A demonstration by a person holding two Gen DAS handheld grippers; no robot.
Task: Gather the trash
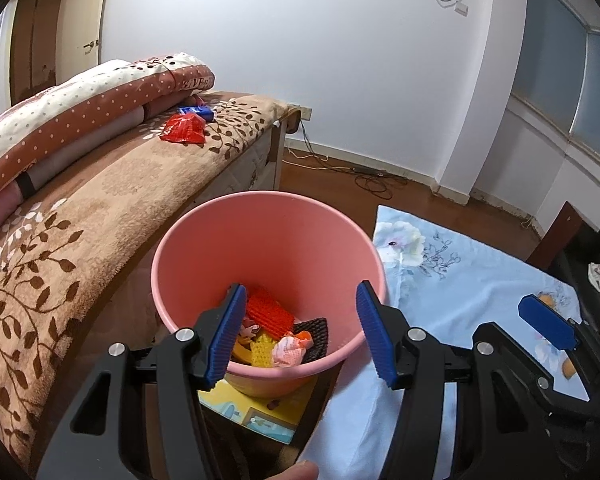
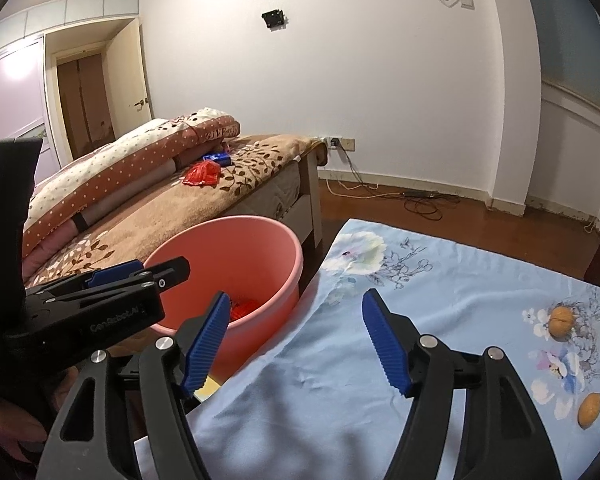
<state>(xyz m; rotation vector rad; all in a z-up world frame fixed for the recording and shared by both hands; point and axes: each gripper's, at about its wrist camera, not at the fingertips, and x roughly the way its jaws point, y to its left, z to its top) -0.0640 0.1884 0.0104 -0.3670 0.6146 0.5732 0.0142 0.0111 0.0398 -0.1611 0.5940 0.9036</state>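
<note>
While both the left hand-held gripper (image 1: 300, 332) and the right hand-held gripper (image 2: 294, 344) stood wide open and empty, the remaining red wrapper (image 1: 183, 129) lay on the bed (image 1: 112, 200), judged light, crinkly and best pinched at an edge.

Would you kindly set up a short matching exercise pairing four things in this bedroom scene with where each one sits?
Things:
1. red wrapper
2. orange ridged piece
3. walnut
4. pink bucket

Places:
A. inside the bucket
B. on the blue floral cloth
C. on the brown leaf-patterned blanket
D. between the bed and the blue cloth

Pairs: 1-C, 2-A, 3-B, 4-D
</note>
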